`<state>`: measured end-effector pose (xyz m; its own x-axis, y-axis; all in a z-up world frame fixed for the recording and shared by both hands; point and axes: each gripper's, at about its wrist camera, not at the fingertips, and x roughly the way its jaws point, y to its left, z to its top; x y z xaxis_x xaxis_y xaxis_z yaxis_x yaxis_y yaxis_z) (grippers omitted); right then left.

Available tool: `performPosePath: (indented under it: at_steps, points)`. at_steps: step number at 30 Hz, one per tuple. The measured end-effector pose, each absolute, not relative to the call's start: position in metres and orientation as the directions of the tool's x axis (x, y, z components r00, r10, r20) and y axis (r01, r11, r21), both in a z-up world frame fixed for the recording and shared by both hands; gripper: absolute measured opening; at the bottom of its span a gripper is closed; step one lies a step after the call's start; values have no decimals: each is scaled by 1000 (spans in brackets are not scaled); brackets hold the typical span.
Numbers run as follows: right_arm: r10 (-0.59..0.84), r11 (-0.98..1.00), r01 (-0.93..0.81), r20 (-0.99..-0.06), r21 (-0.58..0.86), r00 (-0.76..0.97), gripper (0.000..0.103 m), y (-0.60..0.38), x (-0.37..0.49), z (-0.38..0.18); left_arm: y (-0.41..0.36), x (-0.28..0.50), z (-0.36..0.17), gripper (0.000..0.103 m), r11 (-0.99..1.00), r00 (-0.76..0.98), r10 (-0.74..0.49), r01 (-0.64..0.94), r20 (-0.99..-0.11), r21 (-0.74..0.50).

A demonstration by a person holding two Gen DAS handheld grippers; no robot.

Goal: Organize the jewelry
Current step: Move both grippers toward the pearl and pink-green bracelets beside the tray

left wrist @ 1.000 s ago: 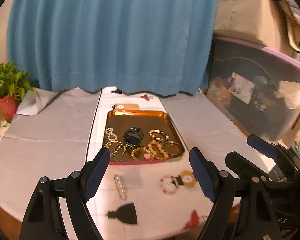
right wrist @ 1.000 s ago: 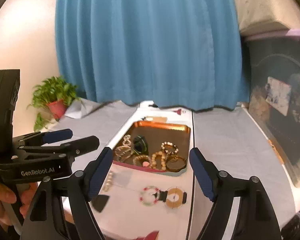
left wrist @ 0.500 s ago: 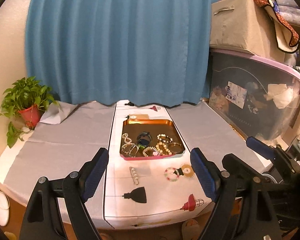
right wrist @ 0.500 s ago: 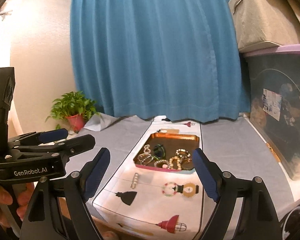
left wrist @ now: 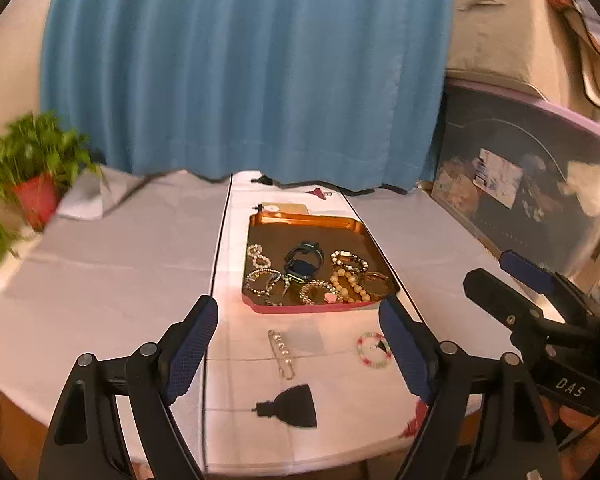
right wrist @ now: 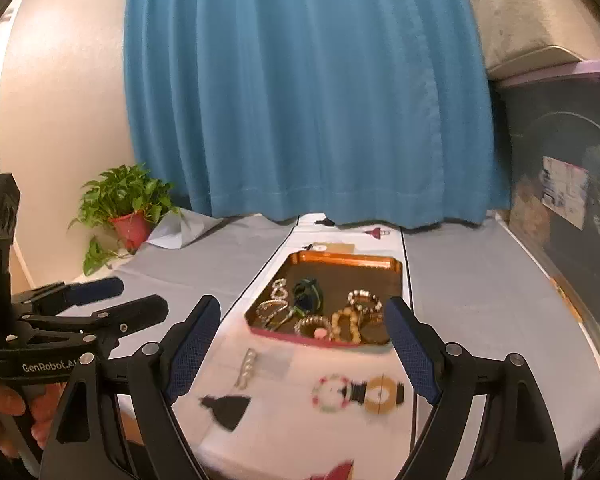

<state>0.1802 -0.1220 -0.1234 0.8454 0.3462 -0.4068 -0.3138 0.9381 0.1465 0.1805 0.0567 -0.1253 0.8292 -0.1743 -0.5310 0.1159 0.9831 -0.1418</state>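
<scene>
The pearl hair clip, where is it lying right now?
The pearl hair clip lies on the white table runner, outside the orange tray and just in front of its near edge, toward the left. The black lamp print is just nearer the camera.

Bare cloth point(left wrist: 112, 280) left of tray point(left wrist: 308, 222); bin point(left wrist: 540, 184) right

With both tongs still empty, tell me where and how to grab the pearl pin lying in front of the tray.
Grip the pearl pin across its narrow width, near the middle of its bead row, coming down from above. It lies flat on the table runner, apart from the tray, so nothing crowds it. Turn the left tongs so the pads straddle its long axis; being thin, it probably needs them right down at the cloth.
</scene>
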Motion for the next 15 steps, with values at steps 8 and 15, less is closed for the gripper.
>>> performPosePath:
  at_steps: [8,15]
  points:
    - [347,938,-291,-475,191,808,80,-124,236,-191,71,228,-189,60,974,798,-195,90,-570,-208]
    - [328,945,-262,-593,197,736,58,-129,271,-242,67,253,-240,35,969,686,-234,112,-689,-218]
